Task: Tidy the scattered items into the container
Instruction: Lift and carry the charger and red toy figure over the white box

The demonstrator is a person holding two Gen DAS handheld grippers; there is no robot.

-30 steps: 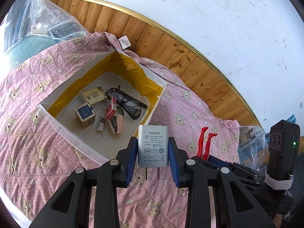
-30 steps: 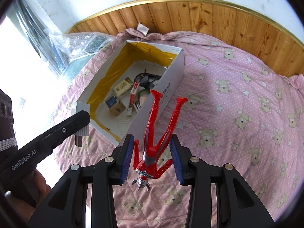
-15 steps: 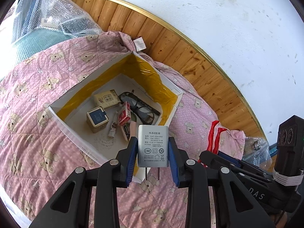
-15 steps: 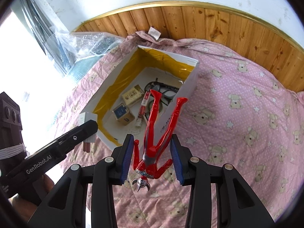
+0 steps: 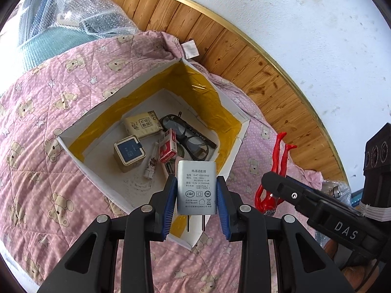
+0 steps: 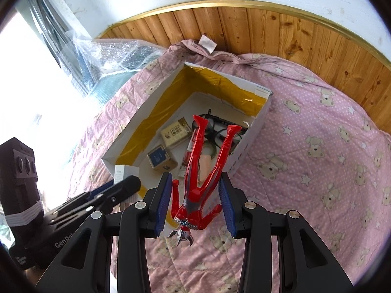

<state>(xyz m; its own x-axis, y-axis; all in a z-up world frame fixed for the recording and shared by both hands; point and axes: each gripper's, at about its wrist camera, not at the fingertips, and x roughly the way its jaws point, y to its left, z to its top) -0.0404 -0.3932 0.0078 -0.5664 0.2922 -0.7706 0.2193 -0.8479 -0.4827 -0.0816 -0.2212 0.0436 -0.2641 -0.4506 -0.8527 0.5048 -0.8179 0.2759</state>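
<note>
While the left gripper [image 5: 196, 196] clamps a grey power adapter [image 5: 197, 187] between its blue fingers [image 5: 170, 205], prongs pointing back toward the camera, it hangs over the near corner of the white box [image 5: 83, 163] with yellow-taped walls. The box sits on the pink bear-print quilt [image 6: 317, 161] of a bed, near the wooden headboard [image 6: 281, 31]. Inside lie glasses [image 5: 188, 138], a small tin [image 5: 129, 152] and packets. The right gripper [image 6: 195, 204] is clenched on a red toy figure [image 6: 202, 171], head toward the camera, legs over the box's near rim.
</note>
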